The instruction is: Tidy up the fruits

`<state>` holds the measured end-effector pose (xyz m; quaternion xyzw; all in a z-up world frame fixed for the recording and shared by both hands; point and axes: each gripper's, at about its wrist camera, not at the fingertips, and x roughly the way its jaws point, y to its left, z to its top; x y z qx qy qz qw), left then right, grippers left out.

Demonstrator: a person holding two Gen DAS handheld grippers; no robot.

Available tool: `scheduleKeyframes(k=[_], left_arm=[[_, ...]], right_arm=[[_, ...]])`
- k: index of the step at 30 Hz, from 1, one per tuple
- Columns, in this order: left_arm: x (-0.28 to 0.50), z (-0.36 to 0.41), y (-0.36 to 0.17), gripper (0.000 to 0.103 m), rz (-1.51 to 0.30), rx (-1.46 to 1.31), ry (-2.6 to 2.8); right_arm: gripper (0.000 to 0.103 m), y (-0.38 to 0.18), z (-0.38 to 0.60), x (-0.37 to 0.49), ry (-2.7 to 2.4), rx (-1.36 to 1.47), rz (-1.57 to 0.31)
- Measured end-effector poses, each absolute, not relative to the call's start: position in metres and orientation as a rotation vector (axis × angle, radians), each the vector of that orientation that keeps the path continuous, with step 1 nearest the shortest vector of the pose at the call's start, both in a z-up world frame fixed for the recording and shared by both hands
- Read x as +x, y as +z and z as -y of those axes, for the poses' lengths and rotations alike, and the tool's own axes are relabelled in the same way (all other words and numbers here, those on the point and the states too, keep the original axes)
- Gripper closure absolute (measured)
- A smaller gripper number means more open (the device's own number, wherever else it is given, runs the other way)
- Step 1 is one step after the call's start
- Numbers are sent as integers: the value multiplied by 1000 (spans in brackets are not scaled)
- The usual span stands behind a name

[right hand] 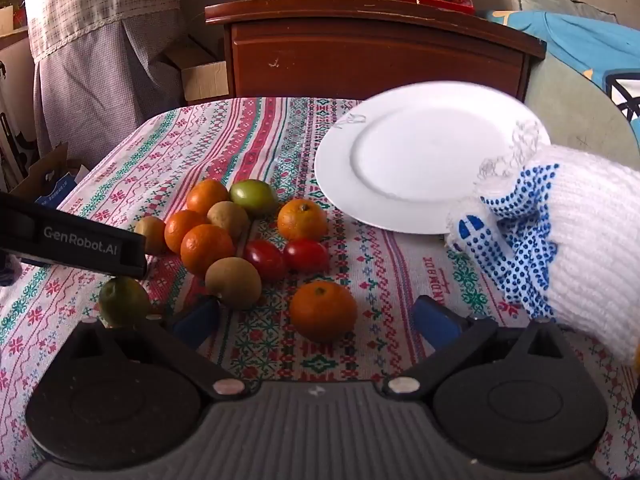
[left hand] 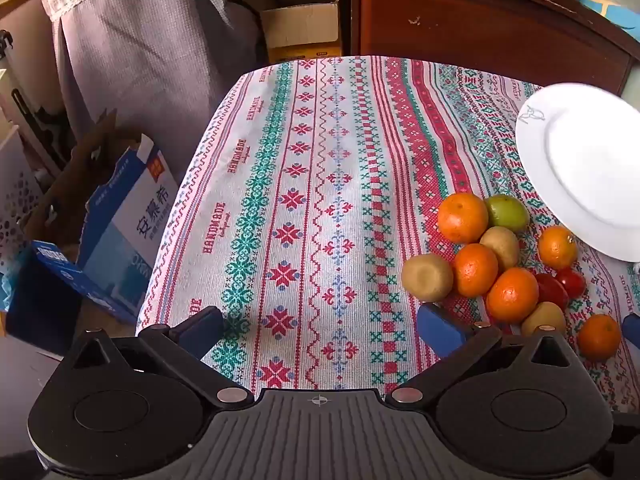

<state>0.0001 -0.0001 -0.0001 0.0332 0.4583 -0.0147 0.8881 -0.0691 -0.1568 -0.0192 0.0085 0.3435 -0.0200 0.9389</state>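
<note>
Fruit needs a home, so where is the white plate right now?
The white plate lies empty on the tablecloth, at the far right in both views, just beyond the pile of oranges, with a gloved hand at its near-right rim.

Both tongs, left (left hand: 320, 326) and right (right hand: 316, 318), gape wide, angled downward.

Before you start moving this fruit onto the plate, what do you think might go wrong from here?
1. The fruits lie bunched together; gripping one orange could nudge the round tomatoes and set them rolling across the tablecloth.
2. The white plate looks tilted, held by a gloved hand, so fruit set on it could slide off.
3. The left gripper is open over bare cloth near the table's edge, beside the pile; its finger could knock a fruit.
</note>
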Motion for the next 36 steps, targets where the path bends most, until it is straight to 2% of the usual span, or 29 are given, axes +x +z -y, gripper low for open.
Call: scheduleKeyframes(k=[36], left_arm=[[-1, 0, 1, 0, -955, 61, -26]], right_arm=[[1, -16, 158, -69, -43, 16, -707]])
